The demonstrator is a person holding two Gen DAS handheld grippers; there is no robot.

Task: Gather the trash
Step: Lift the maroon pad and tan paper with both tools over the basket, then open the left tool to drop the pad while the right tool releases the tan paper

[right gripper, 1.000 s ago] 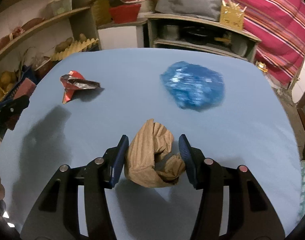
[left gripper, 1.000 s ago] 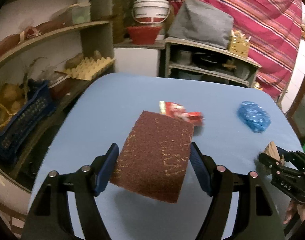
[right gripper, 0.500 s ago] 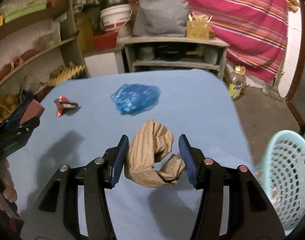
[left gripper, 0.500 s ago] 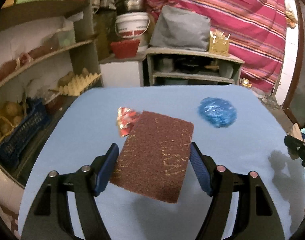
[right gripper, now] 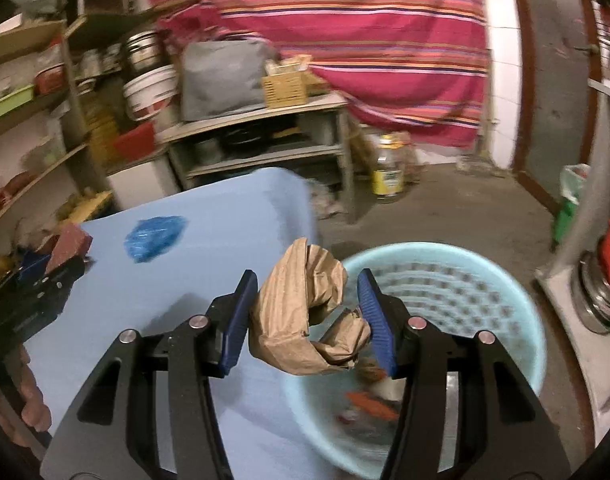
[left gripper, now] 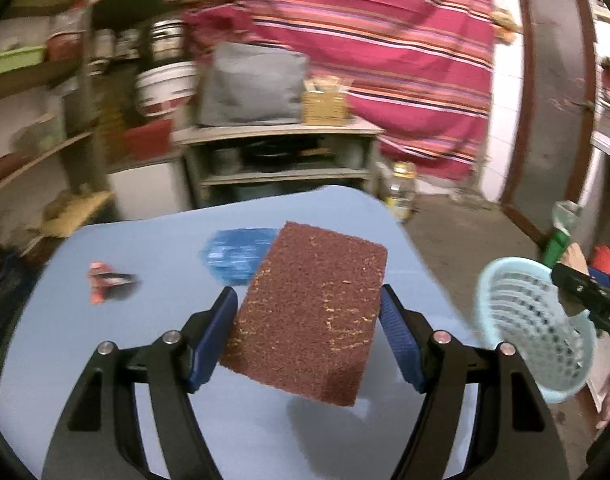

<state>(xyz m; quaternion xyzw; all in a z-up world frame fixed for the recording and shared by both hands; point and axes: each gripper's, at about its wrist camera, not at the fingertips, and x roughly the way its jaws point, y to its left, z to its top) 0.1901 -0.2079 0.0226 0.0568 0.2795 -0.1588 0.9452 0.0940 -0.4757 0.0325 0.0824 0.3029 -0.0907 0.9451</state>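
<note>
Cluttered shelves and a striped red curtain stand behind the blue bench [left gripper: 153, 360], and off its right edge a pale blue basket [right gripper: 505, 288] sits on the floor with some scraps already in its bottom, so part of the job looks done.

Right now both hands are loaded. The right hand-held gripper [right gripper: 309, 316] is clamped on a crumpled brown paper bag [right gripper: 301, 312], which hangs over the near rim of the basket, right where the bench edge ends. I'd say it only needs letting go once it is fully above the opening. The left hand-held gripper [left gripper: 307, 328] is clenched on a brown scouring pad [left gripper: 313, 312], held up off the bench near its right side, with the basket just beyond the edge, so that one seems next in line.

Two bits are left lying on the bench: a blue crumpled plastic bag [left gripper: 235, 256] toward the far edge and a red wrapper [left gripper: 105, 280] toward the left edge, well apart from each other. By my reckoning the task is roughly midway: two pieces about to go in, two more to fetch.
</note>
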